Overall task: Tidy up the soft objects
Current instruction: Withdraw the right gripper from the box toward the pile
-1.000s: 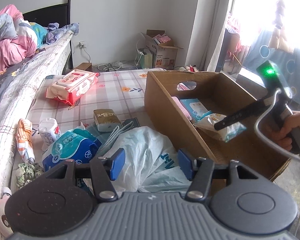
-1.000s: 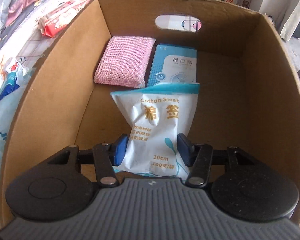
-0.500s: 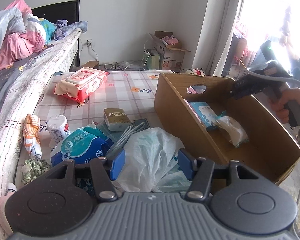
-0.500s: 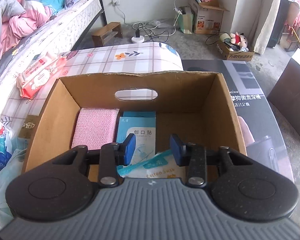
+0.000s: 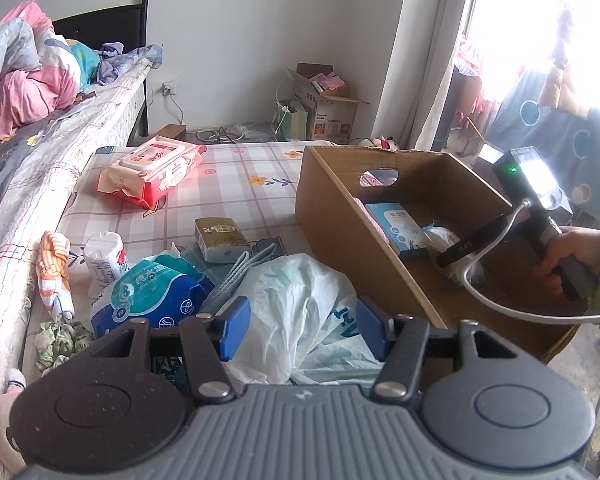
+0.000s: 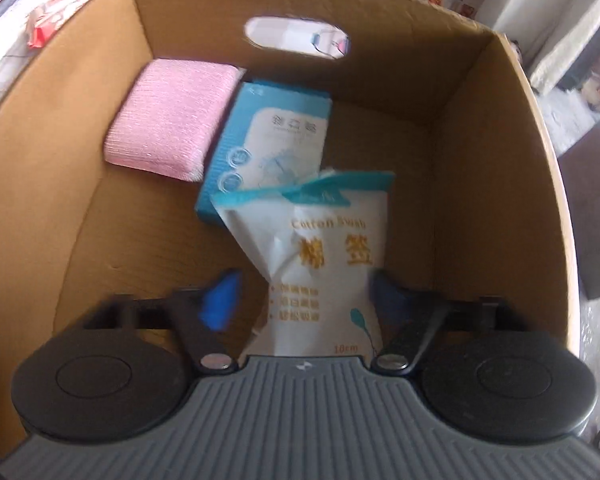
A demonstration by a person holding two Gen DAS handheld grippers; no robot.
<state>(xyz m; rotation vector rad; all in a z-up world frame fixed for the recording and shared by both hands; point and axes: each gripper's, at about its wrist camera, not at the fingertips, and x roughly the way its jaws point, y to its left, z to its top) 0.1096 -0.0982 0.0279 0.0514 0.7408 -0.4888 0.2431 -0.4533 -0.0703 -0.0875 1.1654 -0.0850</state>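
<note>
Your right gripper (image 6: 300,296) points down into the cardboard box (image 6: 80,168), its jaws just widening around the cotton swab bag (image 6: 324,256) without clamping it. The bag lies beside the blue packet (image 6: 268,140) and pink sponge (image 6: 172,120). Your left gripper (image 5: 300,328) hovers open over a white plastic bag (image 5: 296,304).

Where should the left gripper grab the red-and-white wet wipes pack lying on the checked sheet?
Grip the red-and-white wet wipes pack across its short width, at a soft end clear of the rigid lid on top, coming down from above. It lies flat on the checked sheet with clear space around it, so both fingers should fit alongside. The left gripper is open and empty.
</note>
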